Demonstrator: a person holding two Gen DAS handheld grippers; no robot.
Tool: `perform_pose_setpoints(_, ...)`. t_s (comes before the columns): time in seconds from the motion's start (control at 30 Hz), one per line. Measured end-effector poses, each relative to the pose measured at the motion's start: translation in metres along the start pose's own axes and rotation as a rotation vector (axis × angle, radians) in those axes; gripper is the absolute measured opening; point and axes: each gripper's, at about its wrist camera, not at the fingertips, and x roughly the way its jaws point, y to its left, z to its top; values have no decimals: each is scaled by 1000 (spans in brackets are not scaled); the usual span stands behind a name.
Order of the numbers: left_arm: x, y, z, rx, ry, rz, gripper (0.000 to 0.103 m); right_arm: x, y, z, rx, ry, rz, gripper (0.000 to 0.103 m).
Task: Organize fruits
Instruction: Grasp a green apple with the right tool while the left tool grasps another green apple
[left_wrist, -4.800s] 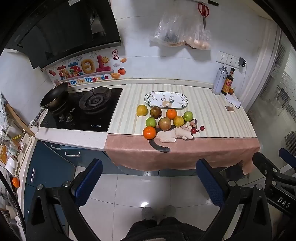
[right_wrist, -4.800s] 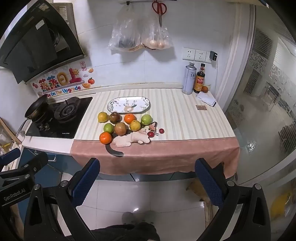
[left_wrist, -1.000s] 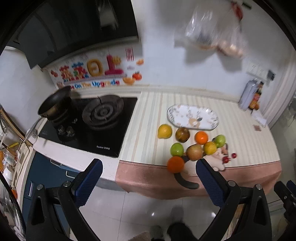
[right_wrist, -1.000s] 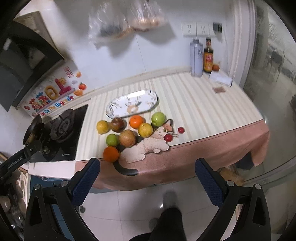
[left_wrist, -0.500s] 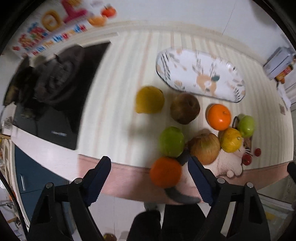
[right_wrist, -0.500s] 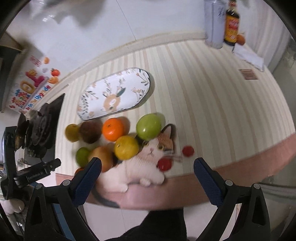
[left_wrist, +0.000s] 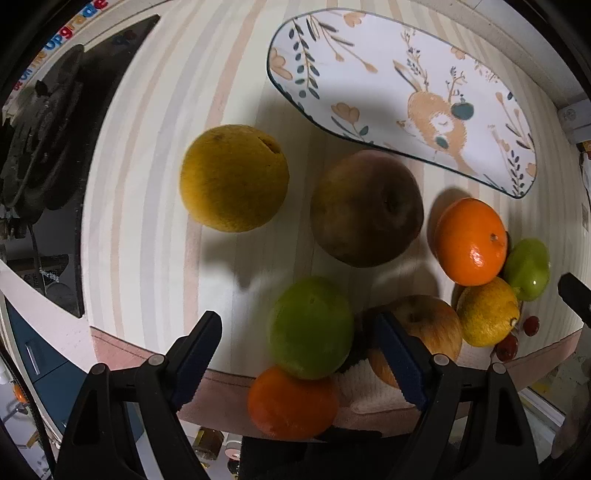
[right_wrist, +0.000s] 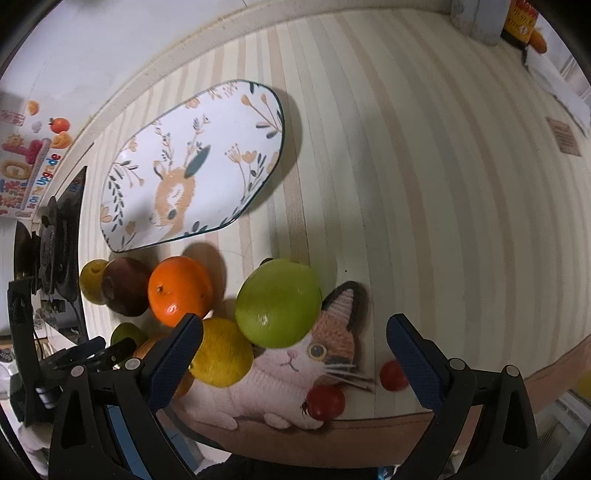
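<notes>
- The wall sticker (right_wrist: 27, 162) beside the stove carried colourful letters reading "On The Upgrade".
- In the left wrist view, the same wall sticker (left_wrist: 70, 27) showed only "Upgrade" clearly.
- The bottle label (right_wrist: 522, 16) was cut off and unreadable.

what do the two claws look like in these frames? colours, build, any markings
Both look identical: the left claw and right claw each have two black plastic arms with triangular cut-outs and silver screws at the joints, ending in dark blue, finely ridged pads. No lettering readable on them now; no cables or sleeves in view.
</notes>
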Motion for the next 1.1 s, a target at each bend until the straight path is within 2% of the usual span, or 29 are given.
perform_pose_setpoints(0.13,10,4,4,13,17,1,84,15,2,9,18,37,22,101)
perform_pose_setpoints(0.17,12,6,4,12,21,-8,78,18,2,11,21,44,28,101)
perform_pose_setpoints(0.2,15,8,4,11,32,-16,67,21,2,13,26,53,27,101)
perform_pose_setpoints(0.27,23,13,4,8,56,-39,57,27,3,17,38,68,33,98)
perform_pose_setpoints(0.33,26,18,3,7,59,-55,52,33,3,19,52,90,40,91)
perform_pose_setpoints(0.37,27,19,2,9,56,-54,52,36,3,20,59,101,41,88)
perform_pose_setpoints(0.43,27,22,2,13,54,-48,52,41,3,20,66,122,42,72)
perform_pose_setpoints(0.47,26,19,5,12,54,-45,52,42,1,19,66,131,38,69)
perform_pose_setpoints(0.5,27,14,4,10,52,-43,52,43,1,19,74,131,67,62)
perform_pose_setpoints(0.67,22,17,0,-6,43,-44,52,42,8,16,44,109,50,61)
perform_pose_setpoints(0.8,1,9,-1,-14,24,-51,52,36,12,15,17,99,44,61)
perform_pose_setpoints(0.93,-30,17,0,-23,-15,-79,52,17,20,18,-20,74,64,61)
perform_pose_setpoints(1.1,-86,13,14,-7,-108,-139,52,-12,39,37,-75,25,103,61)
